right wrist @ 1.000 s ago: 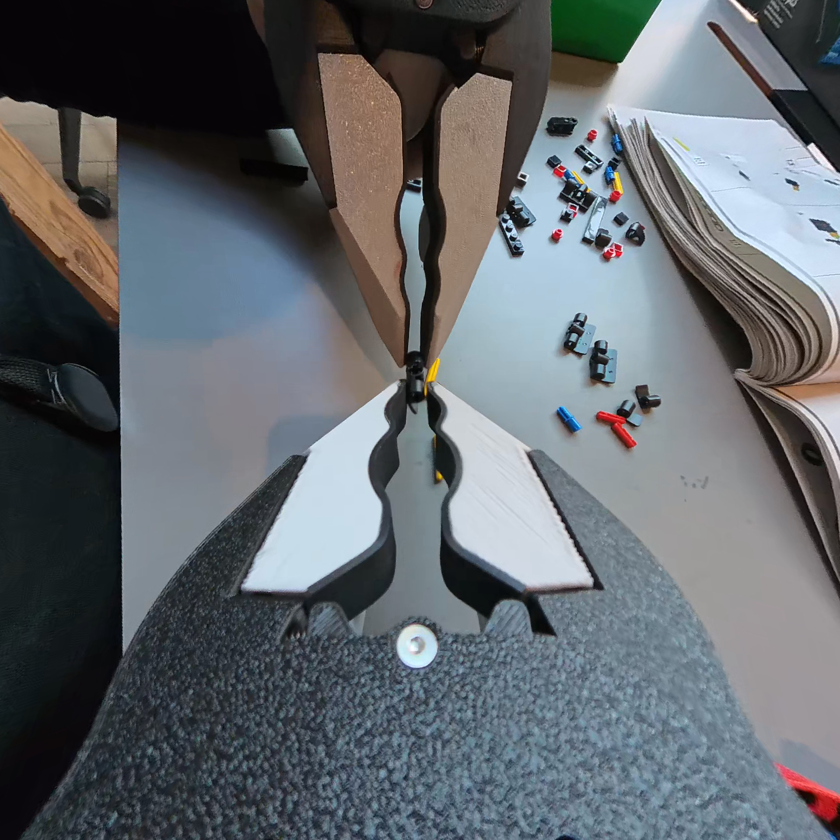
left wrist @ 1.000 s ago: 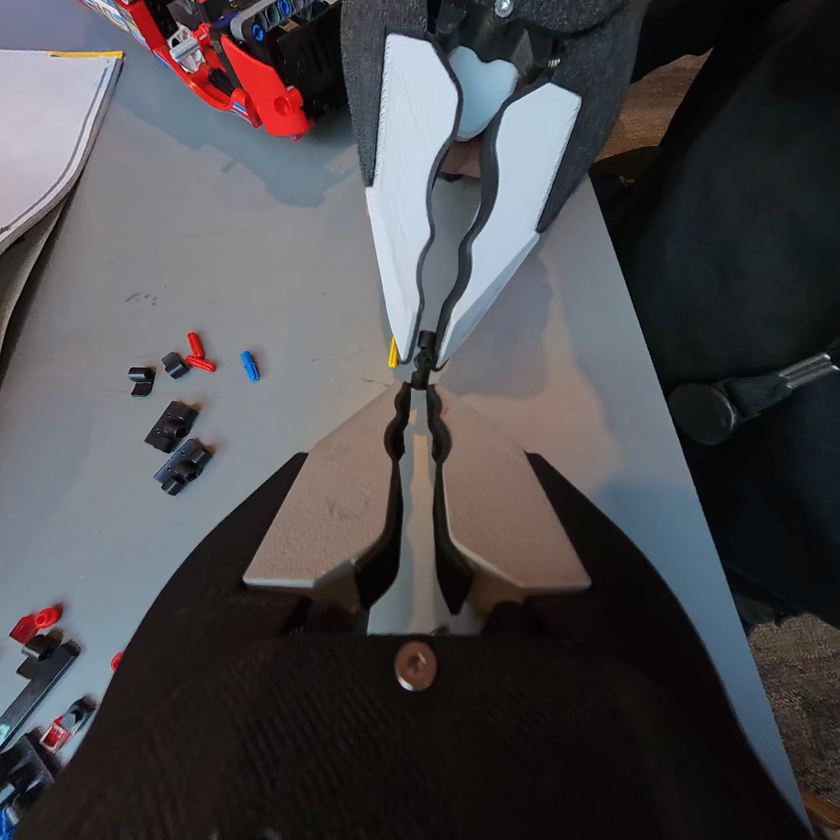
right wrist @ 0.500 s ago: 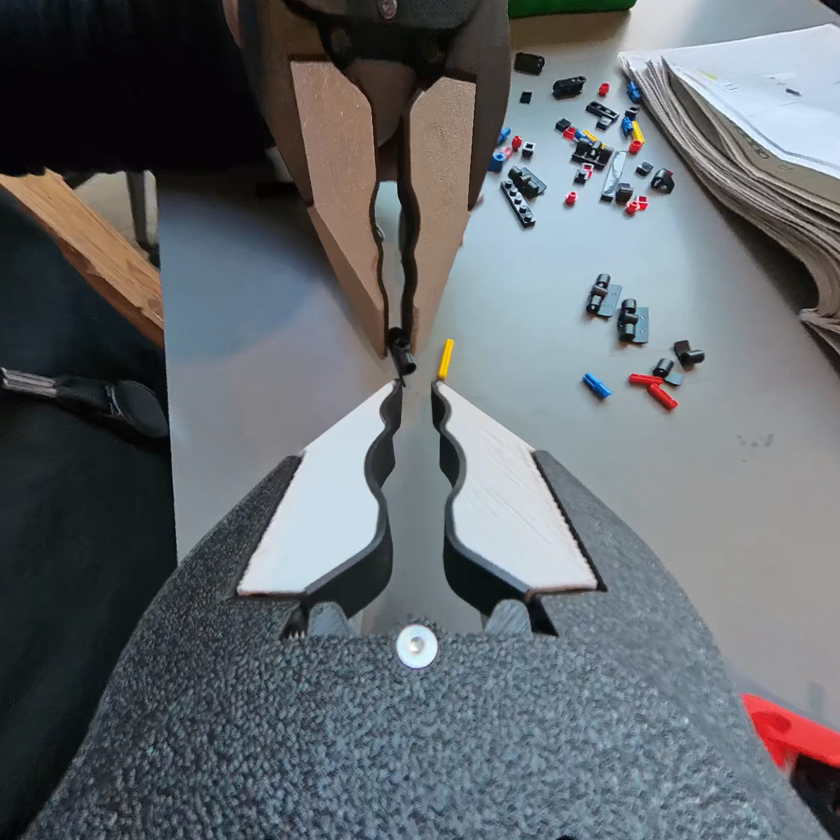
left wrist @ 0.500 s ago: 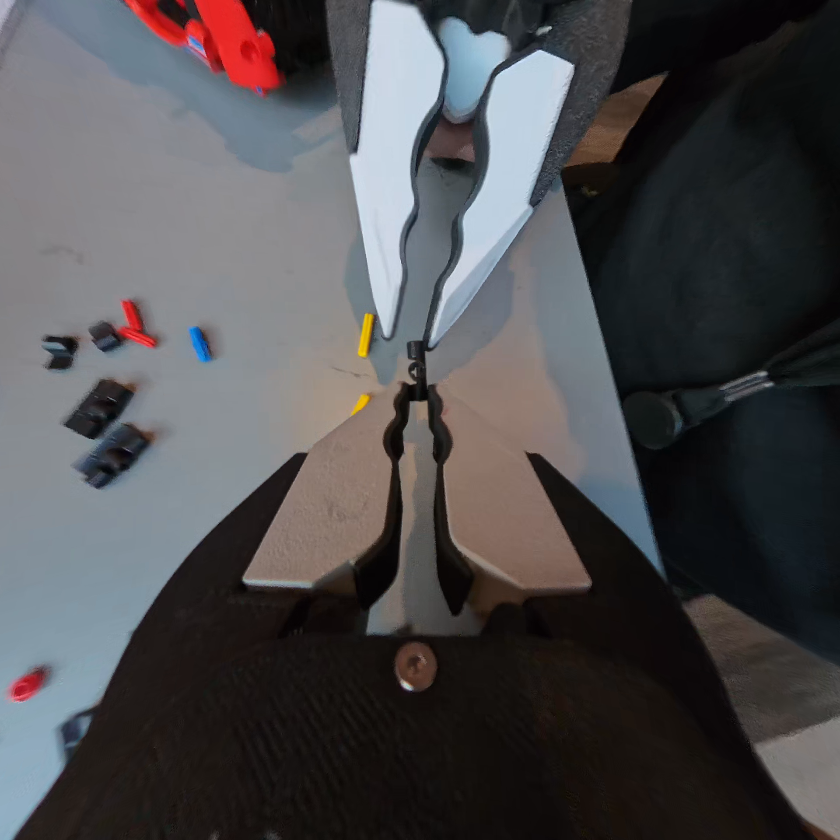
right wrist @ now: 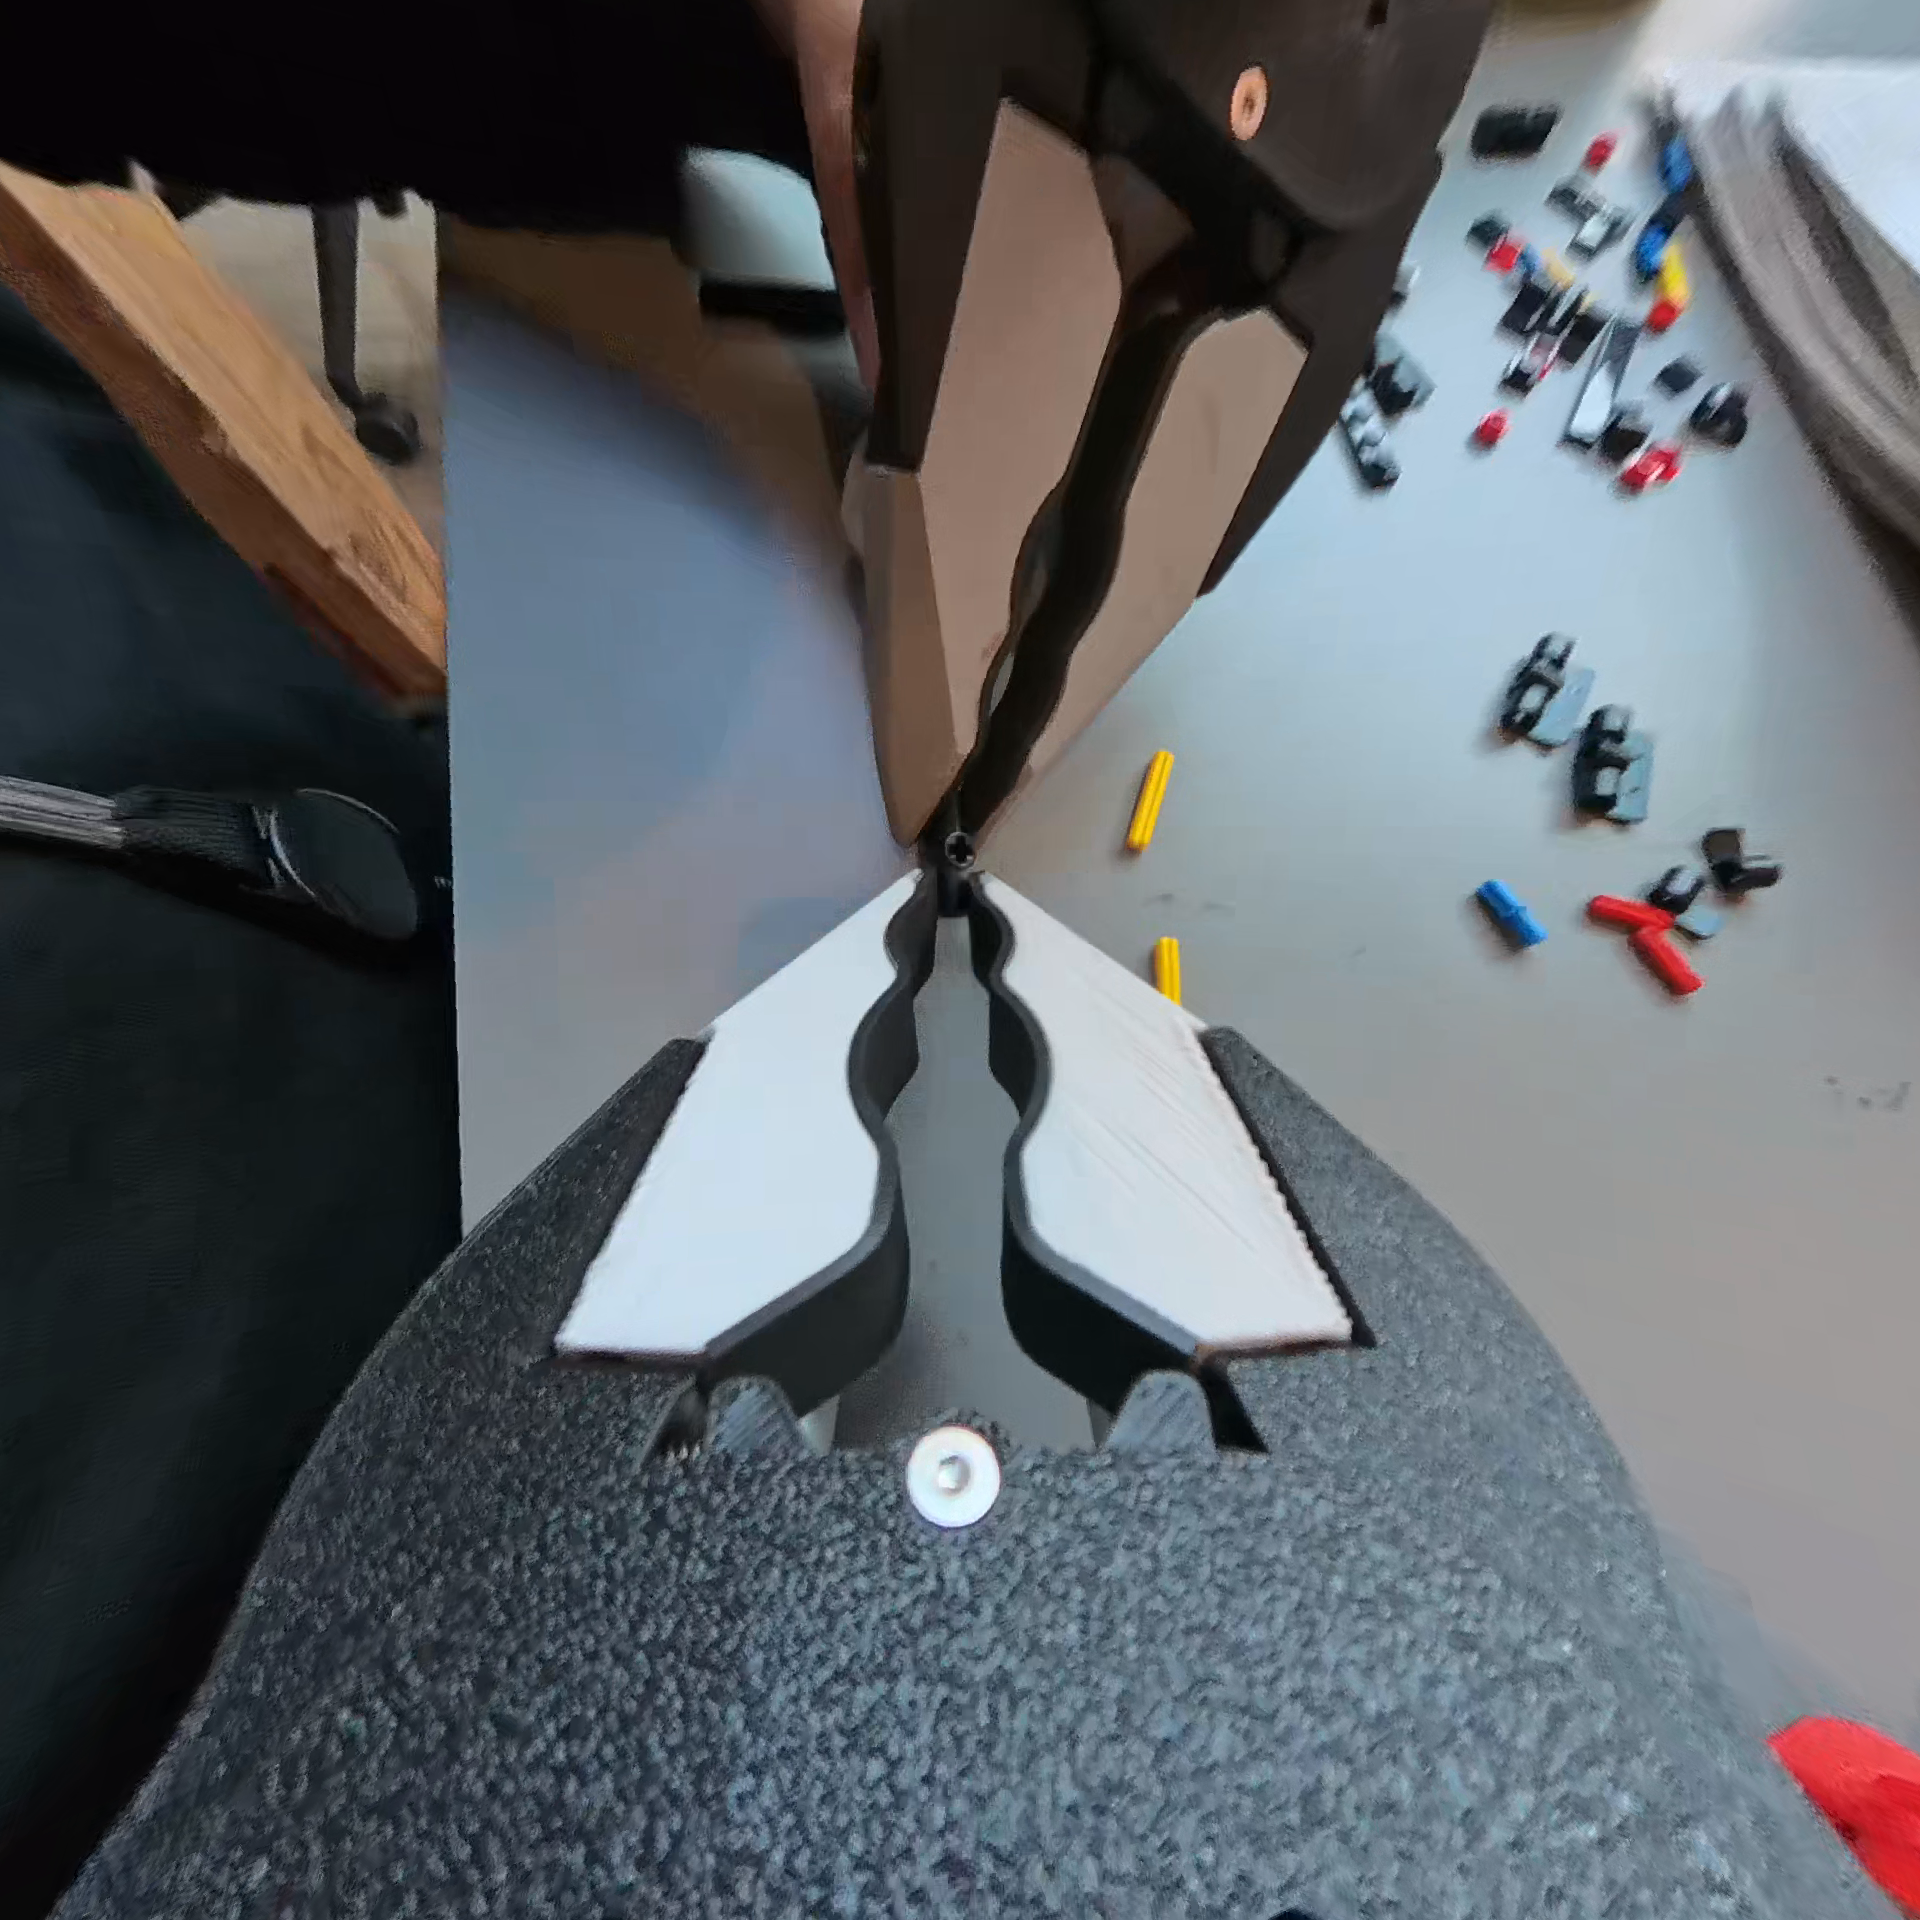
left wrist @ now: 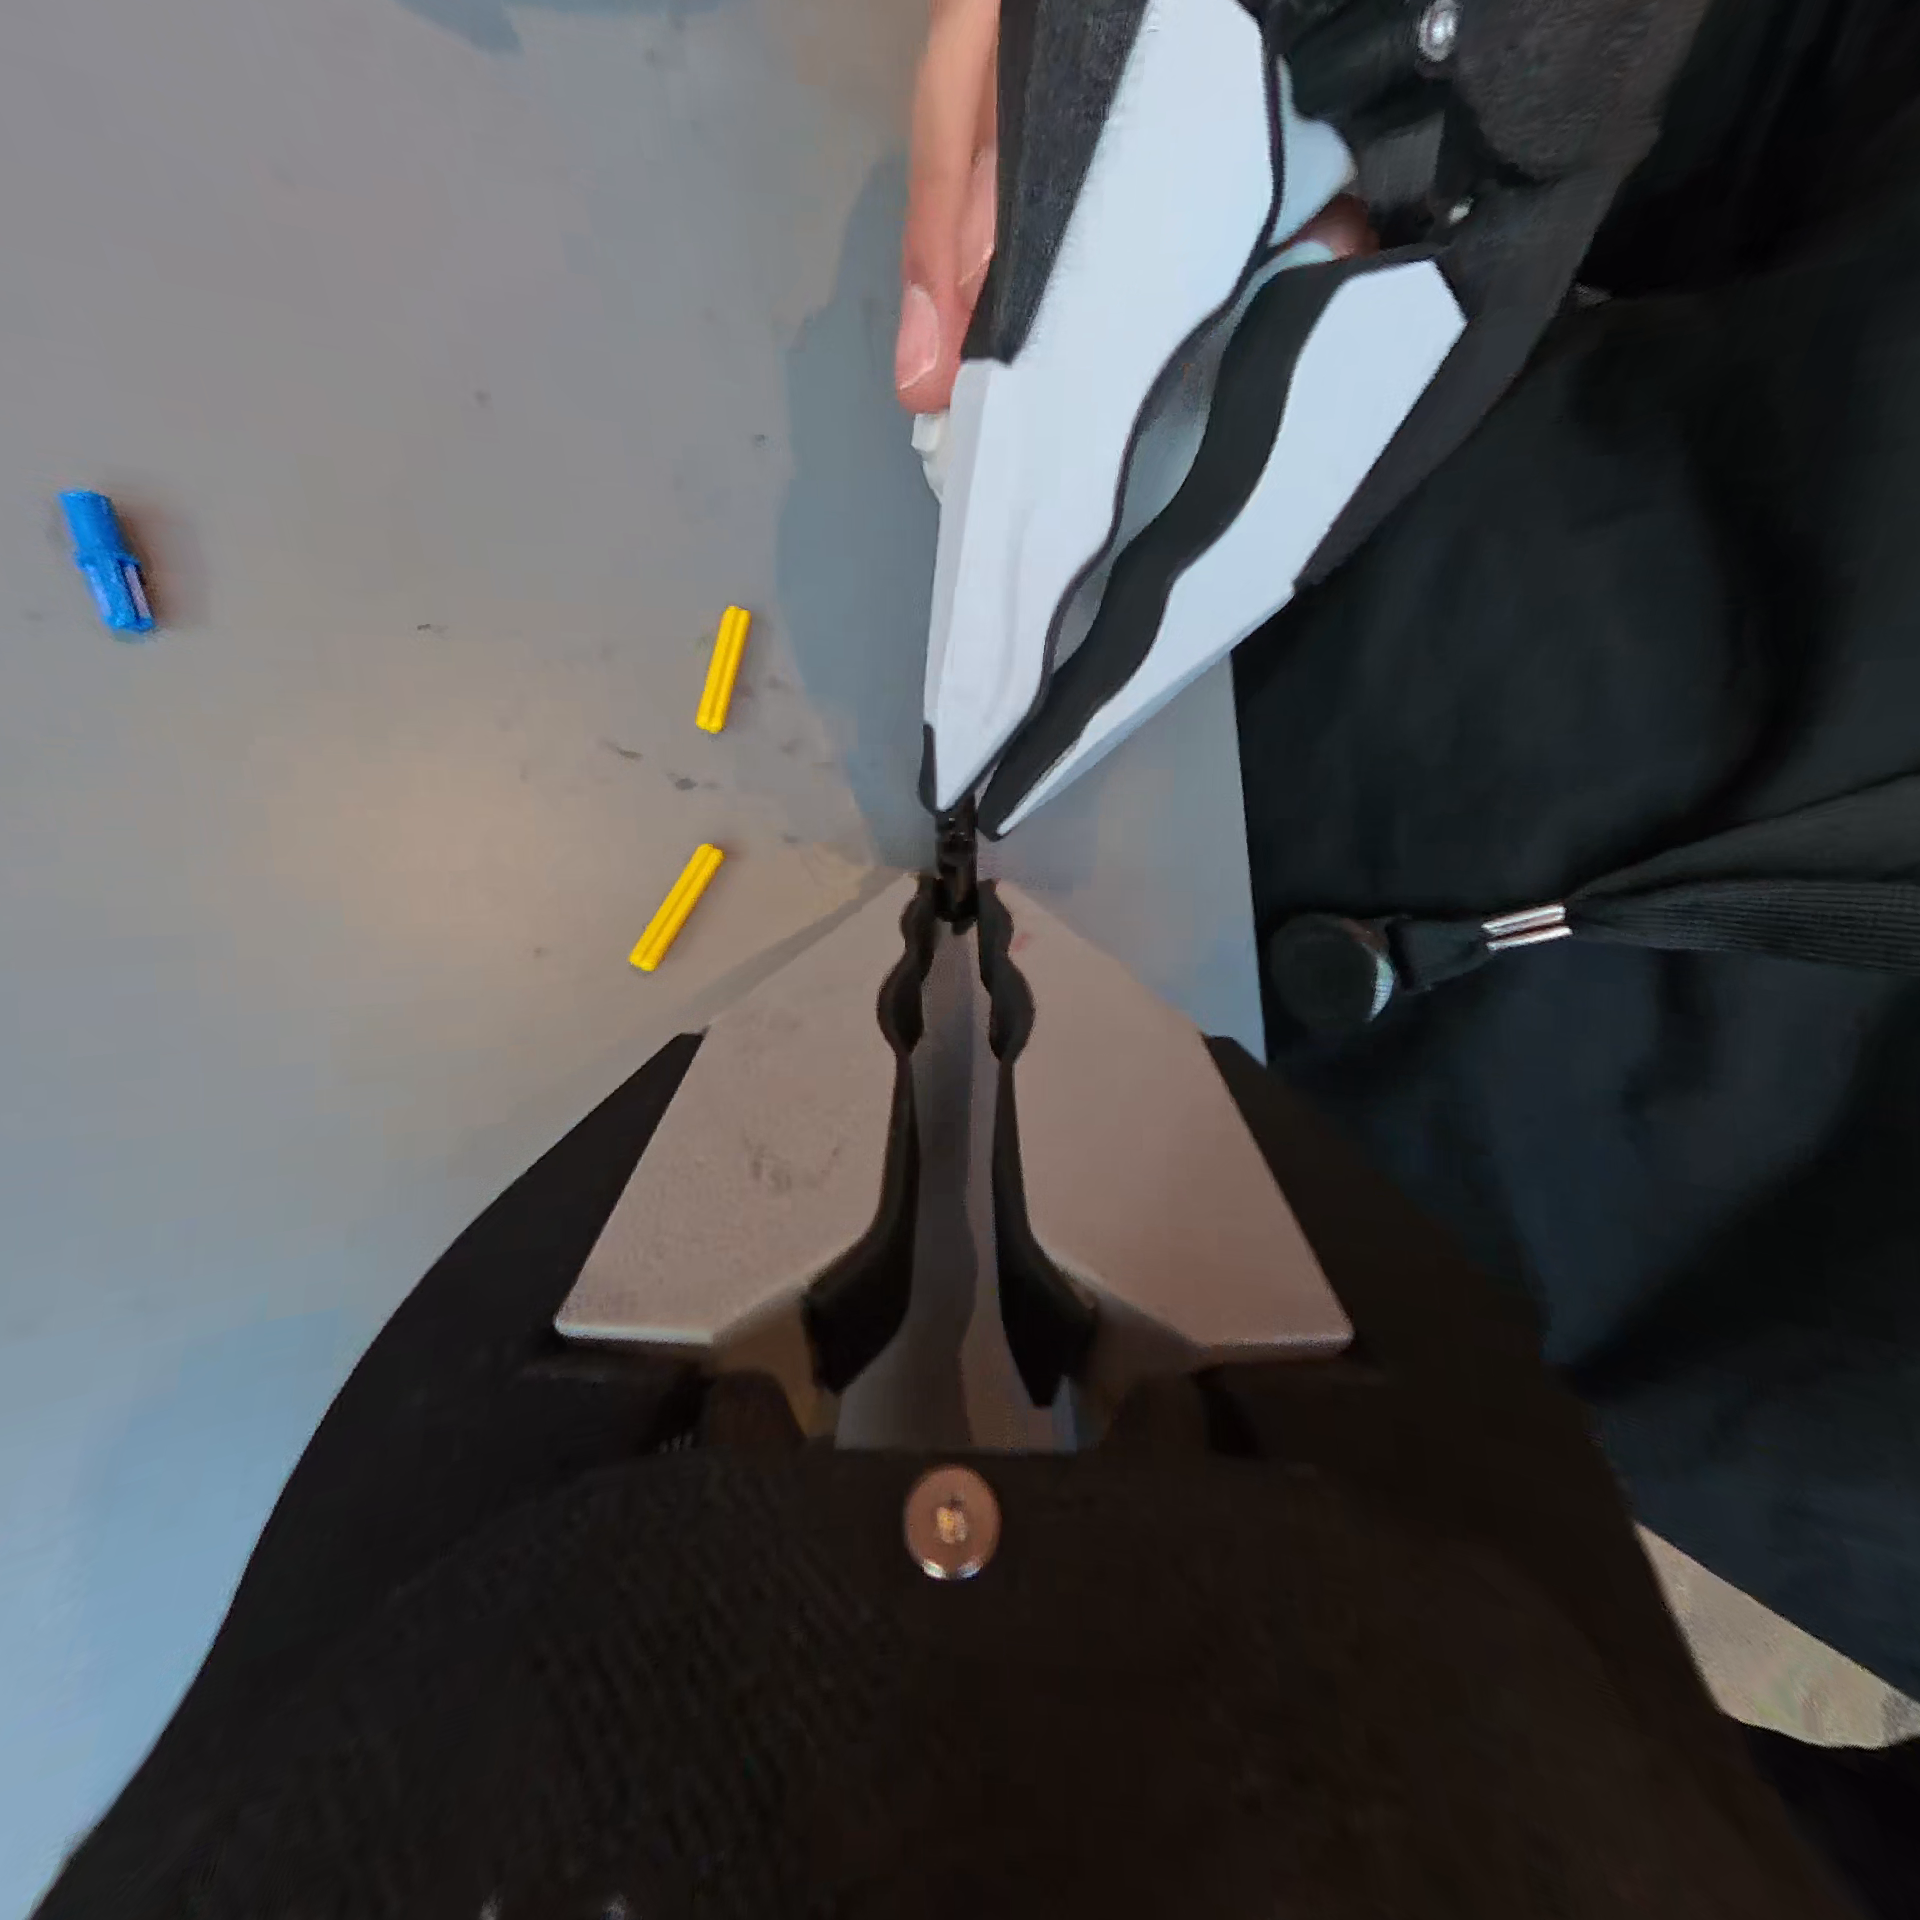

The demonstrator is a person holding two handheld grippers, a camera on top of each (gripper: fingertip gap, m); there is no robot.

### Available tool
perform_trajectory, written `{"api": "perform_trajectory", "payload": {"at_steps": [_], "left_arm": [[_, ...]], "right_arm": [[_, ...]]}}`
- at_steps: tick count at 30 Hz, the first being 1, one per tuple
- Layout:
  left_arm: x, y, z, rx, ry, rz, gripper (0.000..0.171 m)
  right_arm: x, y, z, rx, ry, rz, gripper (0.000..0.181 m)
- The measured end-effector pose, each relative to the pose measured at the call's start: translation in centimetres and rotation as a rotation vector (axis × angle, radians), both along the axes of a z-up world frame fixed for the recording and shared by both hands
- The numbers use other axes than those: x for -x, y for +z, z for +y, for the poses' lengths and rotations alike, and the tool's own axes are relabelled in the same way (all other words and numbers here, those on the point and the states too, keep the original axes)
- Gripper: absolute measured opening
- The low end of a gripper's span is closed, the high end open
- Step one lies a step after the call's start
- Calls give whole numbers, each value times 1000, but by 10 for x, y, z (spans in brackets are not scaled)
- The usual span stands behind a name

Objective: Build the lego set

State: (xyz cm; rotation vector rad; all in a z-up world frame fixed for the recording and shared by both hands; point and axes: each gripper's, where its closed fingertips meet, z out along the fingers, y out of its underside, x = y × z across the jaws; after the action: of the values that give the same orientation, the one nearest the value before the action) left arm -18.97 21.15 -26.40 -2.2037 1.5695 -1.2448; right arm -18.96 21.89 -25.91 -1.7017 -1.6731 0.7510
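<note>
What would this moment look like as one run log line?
left gripper: shut on black piece | right gripper: shut on black piece | yellow axles: on table

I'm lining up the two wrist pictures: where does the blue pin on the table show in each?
Left wrist view: the blue pin lies at the far left edge, above the middle, on the grey table.
Right wrist view: the blue pin lies right of centre, just left of two red pins.
Shared landmark: the two yellow axles.
</note>
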Motion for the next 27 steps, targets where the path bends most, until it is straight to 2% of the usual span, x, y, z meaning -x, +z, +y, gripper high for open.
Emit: {"api": "perform_trajectory", "payload": {"at_steps": [5,10,13,16,20,23,27], "left_arm": [[2,-3,7,-17,50,26,8],[18,0,30,-355,100,97,24],[16,9,23,-558,45,79,26],[7,8,11,-678,-36,84,26],[1,3,11,-747,-94,120,22],[-4,0,14,-720,-108,124,25],[-7,-7,14,-703,-174,128,25]], "right_arm": [[0,-4,2,101,-63,-10,5],[-5,-7,8,195,-123,-20,0],[-5,-6,10,219,-126,-10,0],[-5,-5,11,206,-122,-7,0],[-13,8,19,106,-154,32,0],[-26,7,30,22,-198,-30,6],[-30,1,37,-79,-189,-114,7]]}}
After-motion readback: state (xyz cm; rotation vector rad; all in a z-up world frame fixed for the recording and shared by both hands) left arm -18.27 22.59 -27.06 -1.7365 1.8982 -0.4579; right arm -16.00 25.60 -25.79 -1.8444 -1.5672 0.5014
